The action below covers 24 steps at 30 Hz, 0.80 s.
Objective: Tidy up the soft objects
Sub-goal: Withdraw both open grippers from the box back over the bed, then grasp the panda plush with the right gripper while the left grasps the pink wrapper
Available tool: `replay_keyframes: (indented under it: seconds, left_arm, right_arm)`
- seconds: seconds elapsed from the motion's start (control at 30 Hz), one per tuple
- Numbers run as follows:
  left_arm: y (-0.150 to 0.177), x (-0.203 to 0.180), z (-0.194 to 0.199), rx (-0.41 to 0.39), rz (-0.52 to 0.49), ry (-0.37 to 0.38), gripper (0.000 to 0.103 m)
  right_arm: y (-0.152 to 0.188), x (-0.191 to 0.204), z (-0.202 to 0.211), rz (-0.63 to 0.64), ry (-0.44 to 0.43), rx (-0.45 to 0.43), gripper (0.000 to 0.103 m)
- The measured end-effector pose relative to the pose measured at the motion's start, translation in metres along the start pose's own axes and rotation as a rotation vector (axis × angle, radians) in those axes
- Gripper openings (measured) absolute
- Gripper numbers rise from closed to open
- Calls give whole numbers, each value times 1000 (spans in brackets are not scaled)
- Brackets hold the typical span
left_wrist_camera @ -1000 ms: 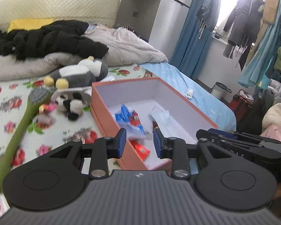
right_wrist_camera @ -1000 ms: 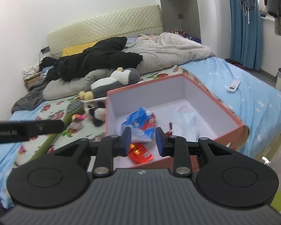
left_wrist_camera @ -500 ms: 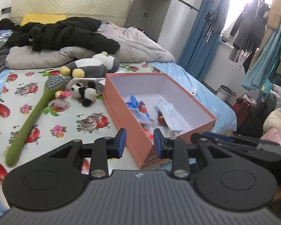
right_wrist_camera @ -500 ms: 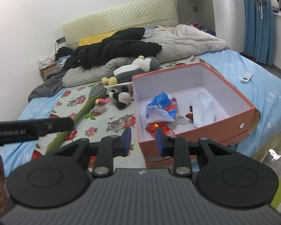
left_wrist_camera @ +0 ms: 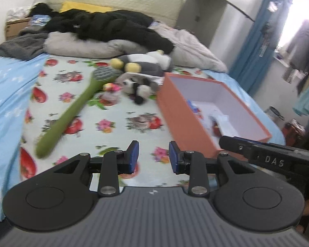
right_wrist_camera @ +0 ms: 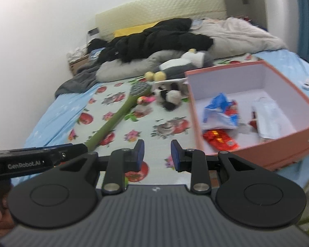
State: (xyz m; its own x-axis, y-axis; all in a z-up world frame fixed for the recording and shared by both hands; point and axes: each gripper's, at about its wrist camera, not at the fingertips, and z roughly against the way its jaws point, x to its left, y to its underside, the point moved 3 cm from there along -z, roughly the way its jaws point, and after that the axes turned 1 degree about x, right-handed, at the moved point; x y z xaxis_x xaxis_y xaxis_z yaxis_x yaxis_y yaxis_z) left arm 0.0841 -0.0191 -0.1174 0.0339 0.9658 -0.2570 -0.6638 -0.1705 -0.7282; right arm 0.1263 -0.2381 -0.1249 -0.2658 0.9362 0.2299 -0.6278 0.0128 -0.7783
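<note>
Bed (left_wrist_camera: 117,129): both grippers empty, box (right_wrist_camera: 263,154) nearby.

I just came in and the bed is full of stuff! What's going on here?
A person is tidying soft things on the bed, with a gripper in each hand. Right now the left gripper and the right gripper are both open and hold nothing. An orange box sits on the bed with snack packets and a face mask inside. The panda toy, the penguin plush and the green brush lie beside the box, not yet put away.
</note>
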Motion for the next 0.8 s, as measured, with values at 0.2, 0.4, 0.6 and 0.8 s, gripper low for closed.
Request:
replay_keyframes:
  seconds: [0.2,0.4,0.6,0.8]
  left_arm:
    - [-1,30,-27,-22,-4,-86,37]
    - [-18,51,-78,-27,1,-82,37]
    - [-44,76,-136,-58,-16,-93,43]
    - [-68,105,-199,-39,-19,-74,43]
  right_arm:
    - [-6,6,-47,5,-47,60,31]
    - [-29,12,-99,17,-64,66,31]
    - [-54,15,-155,28,-32,72,31]
    - [-70,12,-219,6,42,100,31]
